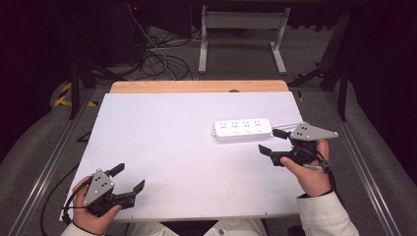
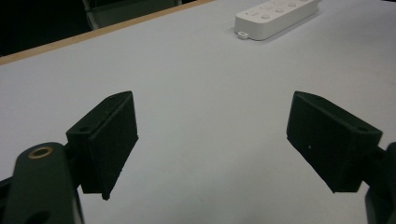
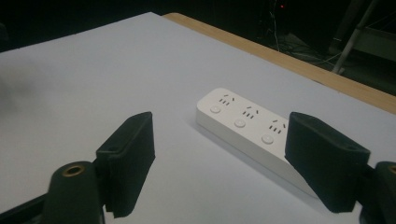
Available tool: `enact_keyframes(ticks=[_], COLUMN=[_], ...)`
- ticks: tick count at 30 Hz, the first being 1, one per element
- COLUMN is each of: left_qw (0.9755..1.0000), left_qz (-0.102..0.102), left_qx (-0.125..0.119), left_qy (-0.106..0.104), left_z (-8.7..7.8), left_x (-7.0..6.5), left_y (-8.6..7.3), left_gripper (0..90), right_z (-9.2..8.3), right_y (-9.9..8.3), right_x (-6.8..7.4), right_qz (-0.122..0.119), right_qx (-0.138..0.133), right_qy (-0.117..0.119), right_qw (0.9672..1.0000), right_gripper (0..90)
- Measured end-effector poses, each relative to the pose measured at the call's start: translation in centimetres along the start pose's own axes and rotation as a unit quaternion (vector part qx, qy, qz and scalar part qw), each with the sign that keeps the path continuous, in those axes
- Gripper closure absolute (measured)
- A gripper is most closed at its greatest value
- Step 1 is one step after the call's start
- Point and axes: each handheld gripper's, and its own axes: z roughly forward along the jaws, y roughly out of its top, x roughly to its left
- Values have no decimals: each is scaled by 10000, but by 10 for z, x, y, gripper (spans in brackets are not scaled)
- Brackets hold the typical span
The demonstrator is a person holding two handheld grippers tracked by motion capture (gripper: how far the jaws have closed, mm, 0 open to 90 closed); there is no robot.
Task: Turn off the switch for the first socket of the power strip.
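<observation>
My left claw (image 1: 129, 178) sits nearest, low at the near left corner of the white table (image 1: 162, 147), held in my left hand (image 1: 93, 209) with its jaws spread wide and nothing between them; in the left gripper view the two black pads (image 2: 109, 140) frame only bare tabletop. Farther up and across on the right, my right hand (image 1: 307, 172) holds the right claw (image 1: 272, 141) just off the right end of the strip (image 1: 243, 129), jaws apart and gripping nothing, not touching it as far as I can tell. In the right gripper view its pads (image 3: 128, 158) stand wide, and the strip (image 3: 243, 128) lies beyond them, its near end passing behind the right-hand pad. The strip is white, flat on the table, right of the middle, sockets and round buttons facing up. Beyond it runs the wooden edge (image 1: 199, 86), then dark floor with cables (image 1: 157, 54).
</observation>
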Motion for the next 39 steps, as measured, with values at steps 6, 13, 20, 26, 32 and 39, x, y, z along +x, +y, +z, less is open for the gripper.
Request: enact_keyframes(ticks=[6, 13, 20, 26, 32, 39], left_qw=[10000, 10000, 10000, 9999, 9999, 9998], left_qz=[-22, 6, 13, -28, -43, -78], left_qx=[23, 48, 30, 21, 31, 11], left_qy=[-28, -48, -61, -106, -134, -155], left_z=[-1, -2, -2, -2, -1, -1], left_x=[0, 1, 1, 0, 0, 1], left_y=[0, 1, 1, 1, 0, 0], left_gripper=[172, 175, 174, 172, 164, 157], right_z=[-6, -6, 1, 5, 11, 21], right_y=[-11, -33, -56, -69, -82, -96], right_x=[11, 17, 18, 19, 22, 26], right_qz=[-30, 149, 275, 322, 289, 167], right_qx=[-28, -106, -119, 77, 287, 570], right_qy=[110, 276, 589, 604, 588, 560], right_qw=[9999, 9994, 9978, 9976, 9974, 9967], right_gripper=[214, 212, 220, 212, 210, 210])
